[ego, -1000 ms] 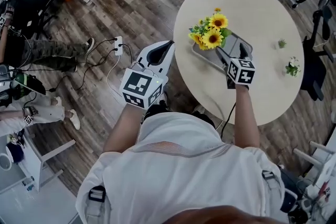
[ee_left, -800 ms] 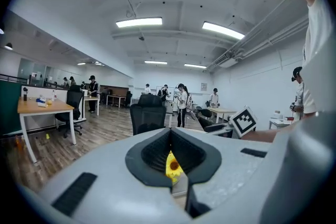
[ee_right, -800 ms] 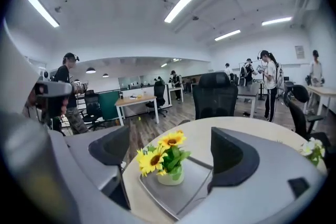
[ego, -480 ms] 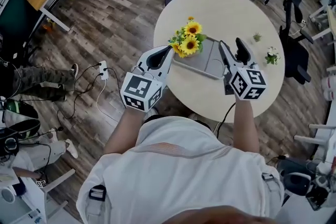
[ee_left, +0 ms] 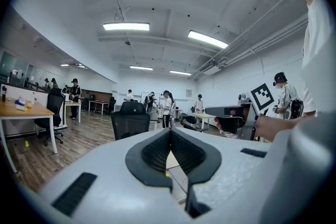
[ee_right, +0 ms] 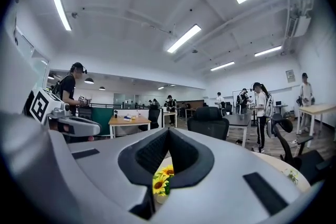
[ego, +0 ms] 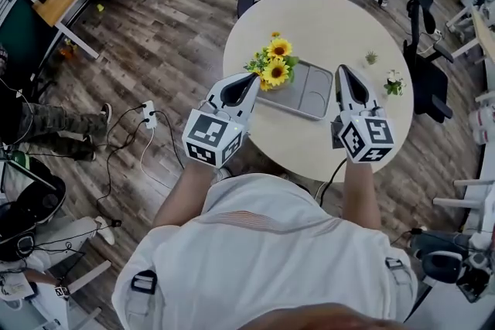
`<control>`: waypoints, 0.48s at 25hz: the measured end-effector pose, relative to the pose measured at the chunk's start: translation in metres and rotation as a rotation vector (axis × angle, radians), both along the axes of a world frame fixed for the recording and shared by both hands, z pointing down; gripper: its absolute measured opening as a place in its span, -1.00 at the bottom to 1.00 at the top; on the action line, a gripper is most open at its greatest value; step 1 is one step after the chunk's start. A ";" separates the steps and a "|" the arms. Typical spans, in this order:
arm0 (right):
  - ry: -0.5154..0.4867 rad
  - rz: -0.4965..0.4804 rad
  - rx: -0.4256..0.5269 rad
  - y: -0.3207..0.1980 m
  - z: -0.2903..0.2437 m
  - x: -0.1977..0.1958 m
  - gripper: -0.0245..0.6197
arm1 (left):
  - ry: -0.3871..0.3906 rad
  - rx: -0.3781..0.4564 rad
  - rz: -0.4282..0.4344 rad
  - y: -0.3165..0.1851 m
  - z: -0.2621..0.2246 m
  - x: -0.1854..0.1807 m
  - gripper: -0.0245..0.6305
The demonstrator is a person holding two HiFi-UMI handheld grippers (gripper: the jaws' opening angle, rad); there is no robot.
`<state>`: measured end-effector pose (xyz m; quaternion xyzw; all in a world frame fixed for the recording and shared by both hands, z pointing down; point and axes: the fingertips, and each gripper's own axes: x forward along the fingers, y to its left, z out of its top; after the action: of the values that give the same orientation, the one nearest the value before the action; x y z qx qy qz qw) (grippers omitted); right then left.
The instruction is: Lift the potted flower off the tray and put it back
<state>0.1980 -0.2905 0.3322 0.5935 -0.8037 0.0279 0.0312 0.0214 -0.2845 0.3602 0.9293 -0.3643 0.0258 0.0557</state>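
Round table (ego: 325, 15): potted flower (ego: 272, 67) upright on tray (ego: 311, 95) (left end); left tongs (ego: 250, 79) closed, right tongs (ego: 341, 71) just closed, empty.

— How is the light looking?
— Ceiling strip lights (ee_left: 126, 26) are flooding everything evenly, and shadows are falling soft.
— And sharpness?
— Both gripper views are bending and darkening at the corners, and my left claw (ee_left: 169, 134) is blurring up close.
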 end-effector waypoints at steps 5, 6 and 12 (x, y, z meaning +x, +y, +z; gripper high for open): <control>0.045 -0.009 0.006 0.005 -0.004 -0.007 -0.92 | 0.005 0.005 -0.004 0.005 -0.004 -0.003 -0.91; 0.048 -0.014 0.004 0.005 -0.004 -0.009 -0.93 | 0.005 0.004 -0.006 0.005 -0.003 -0.004 -0.91; 0.063 -0.031 0.002 0.006 -0.001 -0.015 -0.92 | 0.008 0.007 -0.014 0.006 -0.002 -0.007 -0.91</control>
<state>0.1829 -0.2845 0.3313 0.5814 -0.8116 0.0078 0.0564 0.0142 -0.2786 0.3580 0.9269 -0.3707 0.0205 0.0542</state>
